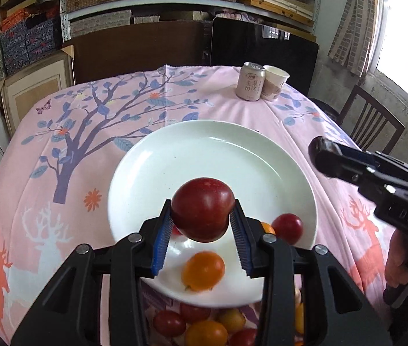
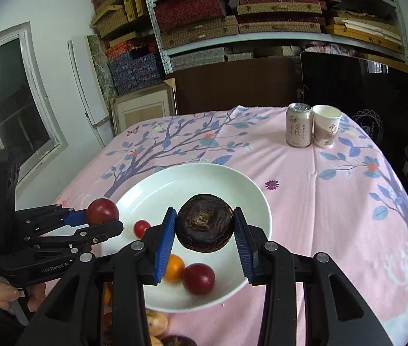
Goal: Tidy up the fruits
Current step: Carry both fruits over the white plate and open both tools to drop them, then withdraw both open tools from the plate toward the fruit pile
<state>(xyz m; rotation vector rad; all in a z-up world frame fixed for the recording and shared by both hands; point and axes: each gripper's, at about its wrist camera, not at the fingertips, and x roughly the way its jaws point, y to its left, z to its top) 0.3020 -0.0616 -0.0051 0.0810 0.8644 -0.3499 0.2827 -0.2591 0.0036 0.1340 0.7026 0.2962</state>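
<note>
The left hand-held gripper (image 1: 202,225) pinches a dark red tomato (image 1: 202,209) between its blue ribbed pads, holding it above the near part of a white plate (image 1: 175,155). The right hand-held gripper (image 2: 204,230) pinches a dark brown, rounded fruit (image 2: 204,222) with a dried stem scar facing the camera, also above the plate, toward its right side.

The plate sits on a desk covered by a pink cloth (image 2: 319,201) printed with a tree and deer, toward the desk's near edge. On the plate lie 1 orange tomato (image 1: 203,271) near its front rim, 1 red tomato (image 1: 287,227) near its right rim, and 1 smaller red tomato (image 2: 142,228) toward its left side as the right wrist view shows.

Off the plate, at the desk's near edge, a cluster of red and yellow-orange tomatoes (image 1: 204,328) lies below the left hand-held gripper; 1 more dark fruit (image 2: 178,340) shows at the bottom of the right wrist view.

Near the desk's far right corner a drink can (image 1: 250,80) and a paper cup (image 1: 274,82) stand upright, just beside each other.

A person's hand (image 2: 10,291) grips the left tool's handle.
</note>
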